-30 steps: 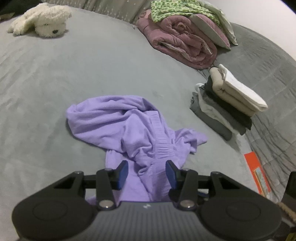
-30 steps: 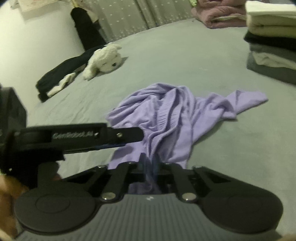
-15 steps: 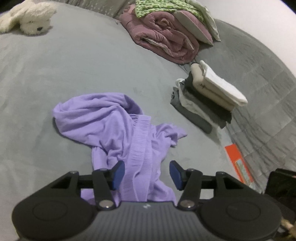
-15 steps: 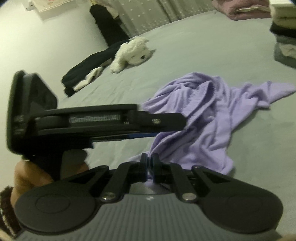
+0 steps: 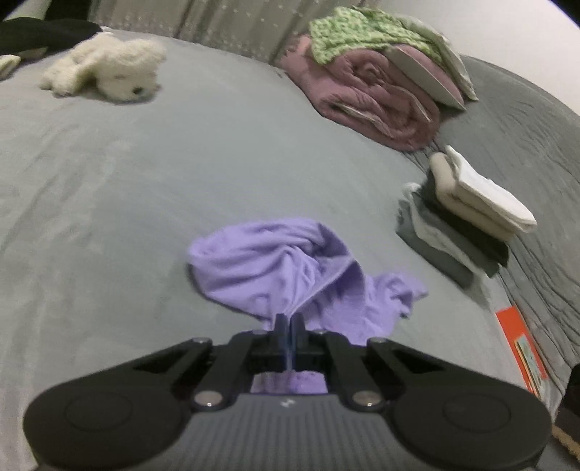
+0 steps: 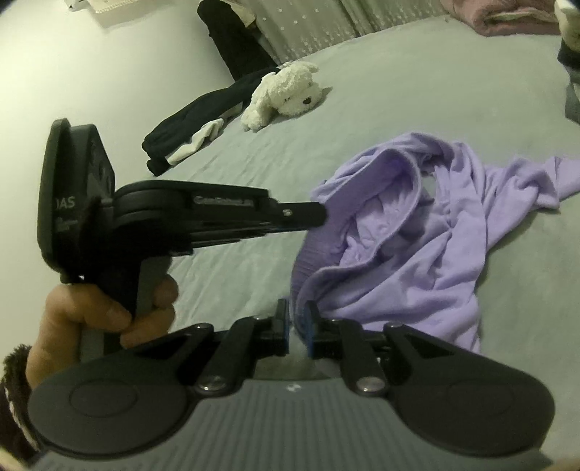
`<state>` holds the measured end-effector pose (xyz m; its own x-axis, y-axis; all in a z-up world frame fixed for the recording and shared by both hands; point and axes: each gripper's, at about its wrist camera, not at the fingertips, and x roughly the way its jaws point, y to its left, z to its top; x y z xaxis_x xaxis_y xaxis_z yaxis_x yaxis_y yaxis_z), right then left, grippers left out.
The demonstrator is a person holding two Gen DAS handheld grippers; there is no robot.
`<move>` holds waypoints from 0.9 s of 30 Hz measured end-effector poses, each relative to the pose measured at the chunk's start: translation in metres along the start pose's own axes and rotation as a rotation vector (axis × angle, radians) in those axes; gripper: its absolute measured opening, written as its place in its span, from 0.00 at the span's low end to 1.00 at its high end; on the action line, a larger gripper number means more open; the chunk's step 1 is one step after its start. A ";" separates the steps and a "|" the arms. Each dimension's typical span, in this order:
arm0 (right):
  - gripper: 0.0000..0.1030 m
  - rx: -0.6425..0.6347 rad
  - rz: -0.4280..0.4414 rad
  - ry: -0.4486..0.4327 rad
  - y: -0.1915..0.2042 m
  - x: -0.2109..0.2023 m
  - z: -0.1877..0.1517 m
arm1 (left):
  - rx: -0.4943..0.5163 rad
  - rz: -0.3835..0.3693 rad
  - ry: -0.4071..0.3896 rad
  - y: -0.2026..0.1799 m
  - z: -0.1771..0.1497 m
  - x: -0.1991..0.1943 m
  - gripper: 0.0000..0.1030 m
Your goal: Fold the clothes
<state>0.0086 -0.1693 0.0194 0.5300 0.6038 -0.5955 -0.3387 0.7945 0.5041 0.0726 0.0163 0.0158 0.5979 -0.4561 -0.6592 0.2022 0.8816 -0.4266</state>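
On the bed: lilac garment [image 5: 290, 268] lies crumpled on the grey bed cover [image 5: 145, 188], near the cover's near edge, well apart from everything else.
Garment, lie: long axis runs roughly left to right in the right wrist view, one narrow end [image 6: 543, 177] trailing out to the right; a ribbed hem [image 6: 308, 253] faces the tongs, and a fold is lifted off the cover.
Left tongs [image 5: 289, 328]: pressed together on a gathered edge of the lilac garment, cloth fanning up and away from the pinch.
Left tongs, pose: seen side-on from the right wrist camera [image 6: 319, 214], held about level above the bed and pointing right, tip at the garment's left edge.
Left hand [image 6: 105, 319]: fist wrapped round the grip below the tool, knuckles facing the camera, a dark fuzzy cuff at the wrist.
Right tongs [image 6: 297, 326]: slightly apart, a narrow gap between the blue pads [image 6: 310, 328]; the hem sits just at the gap, and whether cloth is caught cannot be told.
Right of the garment: stack of folded clothes [image 5: 467, 221], grey and black below, cream and white on top.
Far side: pink quilt [image 5: 373, 105] rolled up with a green patterned cloth [image 5: 355, 32] on it.
Far left: white plush dog [image 5: 108, 69] lying beside a dark garment [image 6: 203, 116].
Bed edge, right: orange card [image 5: 522, 347].
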 end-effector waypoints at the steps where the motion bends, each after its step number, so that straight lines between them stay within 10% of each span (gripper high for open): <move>1: 0.16 -0.001 0.000 -0.001 0.000 0.000 0.000 | -0.003 0.002 0.000 0.002 0.001 -0.001 0.02; 6: 0.43 0.032 -0.012 -0.025 -0.007 -0.004 0.003 | -0.004 0.008 0.008 0.010 -0.001 -0.006 0.02; 16: 0.43 0.173 -0.028 -0.065 -0.017 0.008 0.009 | -0.035 -0.026 0.015 0.020 -0.001 -0.012 0.04; 21: 0.30 0.228 -0.067 -0.077 -0.025 0.019 0.010 | -0.024 -0.070 0.050 0.014 -0.005 -0.002 0.42; 24: 0.04 0.234 -0.077 -0.083 -0.027 0.023 0.010 | 0.004 -0.059 0.073 0.006 -0.010 0.007 0.33; 27: 0.04 0.177 -0.123 -0.133 -0.021 0.015 0.012 | 0.003 -0.022 0.070 0.005 -0.010 0.009 0.03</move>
<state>0.0326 -0.1777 0.0079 0.6603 0.4797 -0.5779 -0.1296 0.8306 0.5415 0.0712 0.0156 0.0011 0.5376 -0.4823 -0.6916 0.2167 0.8717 -0.4395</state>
